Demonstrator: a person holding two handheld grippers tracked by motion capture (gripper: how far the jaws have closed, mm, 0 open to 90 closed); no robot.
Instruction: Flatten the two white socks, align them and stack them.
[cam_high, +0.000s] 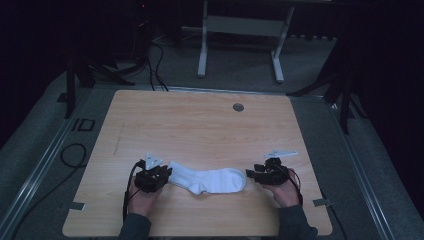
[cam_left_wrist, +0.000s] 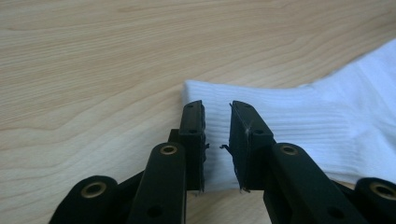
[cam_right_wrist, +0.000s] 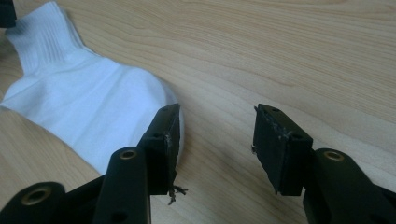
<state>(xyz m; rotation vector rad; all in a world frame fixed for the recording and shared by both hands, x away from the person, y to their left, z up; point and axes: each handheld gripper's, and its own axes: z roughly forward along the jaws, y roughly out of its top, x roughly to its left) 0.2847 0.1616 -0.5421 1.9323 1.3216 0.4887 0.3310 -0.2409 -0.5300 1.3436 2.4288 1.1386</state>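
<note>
The pale wooden table (cam_high: 200, 125) with its rounded corners carries one thing: a white ribbed cotton sock (cam_high: 207, 180), lying flat near the person's edge of the board, stretched sideways between the two hands. Its ribbed cuff (cam_left_wrist: 243, 100) points toward the left hand, its rounded toe (cam_right_wrist: 173, 105) toward the right, and the heel makes a gentle bend in the middle.

Judging from how it lies, the sock is already spread and smoothed out; no fold shows in it yet, so any folding or carrying off remains to be done.

The cloth looks clean, soft and thin, with fine lengthwise ribs along the cuff and a smoother knit over the foot; it will crumple easily under a pinch.

The left gripper (cam_left_wrist: 217, 144) sits at the cuff end with its black jaws standing a narrow gap apart over the ribbed edge, the cloth showing between them, not squeezed by the pads as far as its own view tells. The right gripper (cam_right_wrist: 215, 147) rests at the toe end with its jaws spread wide; one jaw overlaps the toe's rim, the other stands over bare wood, and nothing is gripped.
</note>
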